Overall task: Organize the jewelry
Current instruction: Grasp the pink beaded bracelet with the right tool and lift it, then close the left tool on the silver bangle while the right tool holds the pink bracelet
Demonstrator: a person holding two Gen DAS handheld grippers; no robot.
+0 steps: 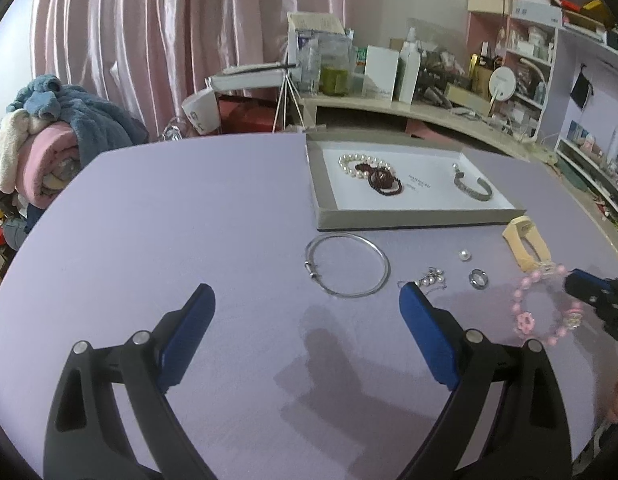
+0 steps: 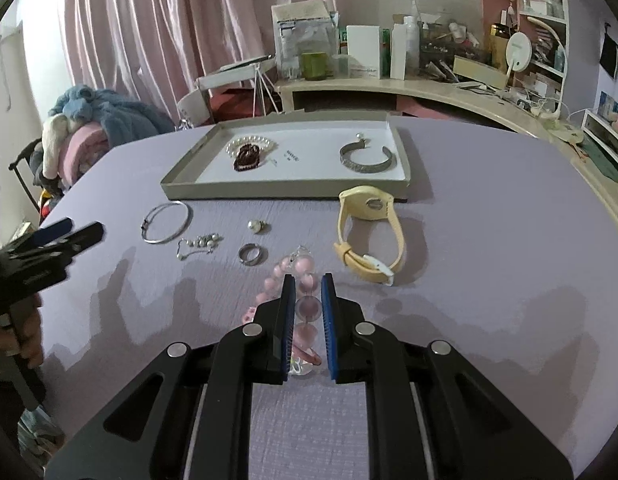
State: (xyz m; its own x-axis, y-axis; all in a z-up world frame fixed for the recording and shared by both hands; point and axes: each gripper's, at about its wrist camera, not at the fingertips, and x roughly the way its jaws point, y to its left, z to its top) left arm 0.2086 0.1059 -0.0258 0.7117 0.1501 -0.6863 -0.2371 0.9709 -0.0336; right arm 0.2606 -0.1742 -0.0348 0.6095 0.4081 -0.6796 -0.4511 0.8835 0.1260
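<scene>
A grey tray [image 1: 324,196] [image 2: 181,187] with a white floor holds a pearl bracelet [image 1: 357,162], a dark red bead bracelet [image 1: 383,182] and a grey cuff [image 1: 471,188] [image 2: 367,160]. In front of it on the lilac table lie a thin silver bangle [image 1: 379,254] [image 2: 149,238], a small pearl chain [image 1: 431,278] [image 2: 199,245], a pearl stud [image 1: 465,256] [image 2: 256,225], a ring [image 1: 479,279] [image 2: 251,255] and a yellow watch [image 2: 369,236] [image 1: 525,242]. My right gripper [image 2: 308,282] [image 1: 569,286] is shut on a pink bead bracelet [image 2: 307,306] [image 1: 545,308]. My left gripper [image 1: 307,294] [image 2: 83,228] stands open over bare table, short of the bangle.
A cluttered desk [image 2: 429,88] with boxes, bottles and a round mirror runs behind the table. Shelves [image 1: 549,40] fill the right wall. A pile of blankets [image 1: 57,132] sits on a chair at the left, before pink curtains [image 1: 149,40].
</scene>
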